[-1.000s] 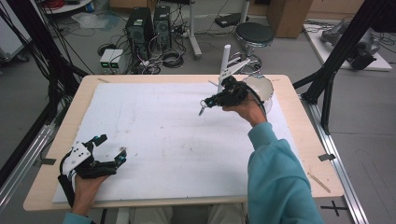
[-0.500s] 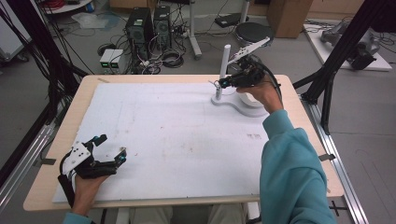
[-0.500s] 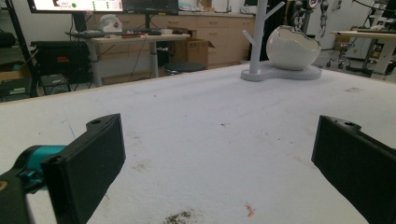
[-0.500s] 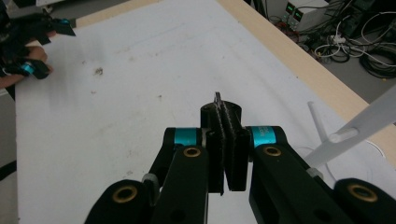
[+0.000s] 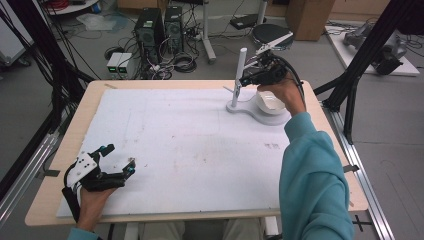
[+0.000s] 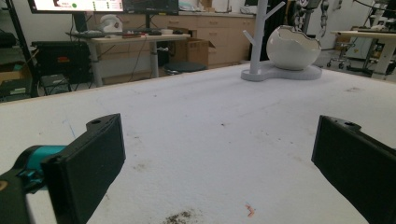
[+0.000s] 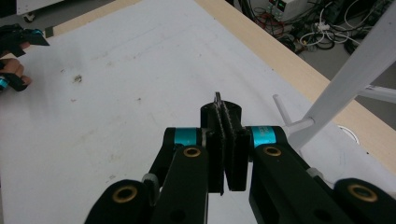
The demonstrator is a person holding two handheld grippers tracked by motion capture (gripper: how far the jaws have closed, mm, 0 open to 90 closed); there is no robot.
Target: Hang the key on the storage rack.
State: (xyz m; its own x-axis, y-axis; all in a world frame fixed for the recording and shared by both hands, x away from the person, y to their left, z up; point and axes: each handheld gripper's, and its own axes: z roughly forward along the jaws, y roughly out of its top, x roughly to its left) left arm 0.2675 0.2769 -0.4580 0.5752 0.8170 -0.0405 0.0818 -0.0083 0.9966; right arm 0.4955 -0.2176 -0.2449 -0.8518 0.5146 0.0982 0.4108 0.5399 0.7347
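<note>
A white branched stand (image 5: 240, 64) rises from a white base (image 5: 248, 108) at the far right of the table, with a white egg-shaped bowl (image 5: 271, 103) on the same base. My right gripper (image 5: 244, 80) hovers beside the post, just left of it. It is shut on a small thin metal piece (image 7: 217, 98) whose curved edge pokes above the pads. In the right gripper view the right gripper (image 7: 223, 111) sits close to a short peg (image 7: 279, 104) of the stand (image 7: 355, 70). My left gripper (image 5: 120, 159) rests open at the near left, nothing between its jaws (image 6: 219, 172).
A white foam sheet (image 5: 190, 145) covers most of the wooden table (image 5: 80, 120). In the left gripper view, the stand (image 6: 258, 37) and bowl (image 6: 292, 46) stand far across the sheet. Black frame legs (image 5: 350, 95), computers and cables surround the table.
My right gripper has moved from over the sheet, away from the person and to the right, up to the stand's post. The bowl is now uncovered. The left gripper has stayed still.
</note>
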